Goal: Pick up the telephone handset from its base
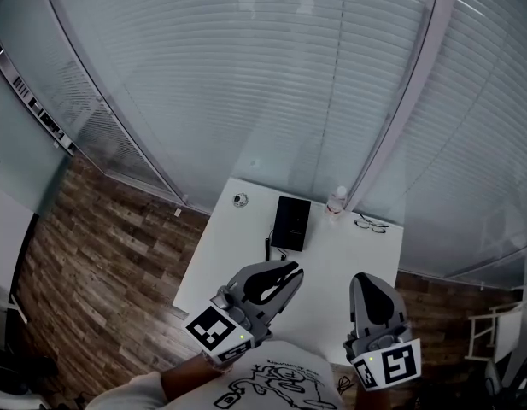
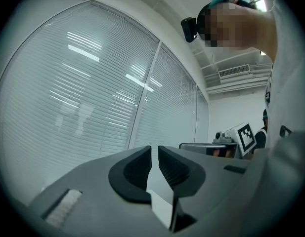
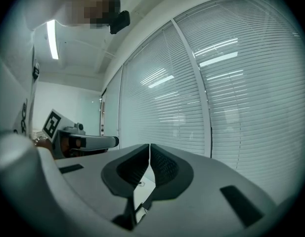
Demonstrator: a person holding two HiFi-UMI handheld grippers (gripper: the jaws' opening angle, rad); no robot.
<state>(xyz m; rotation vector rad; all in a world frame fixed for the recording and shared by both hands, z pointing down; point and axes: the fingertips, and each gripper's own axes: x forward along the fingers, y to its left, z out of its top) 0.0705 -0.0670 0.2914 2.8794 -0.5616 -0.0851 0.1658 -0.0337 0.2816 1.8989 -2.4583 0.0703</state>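
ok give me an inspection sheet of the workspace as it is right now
surface: white table, mostly bare.
job's things: black phone lies flat toward the far edge; at this size the handset can't be told from the base; neither gripper touches it.
clutter: small round thing at far left; bottle right of the phone; glasses at far right.
grippers: left gripper and right gripper both shut, empty, over the near edge.
cables: dark cord at the phone's near left corner.
surroundings: blinds behind the table; wood floor.
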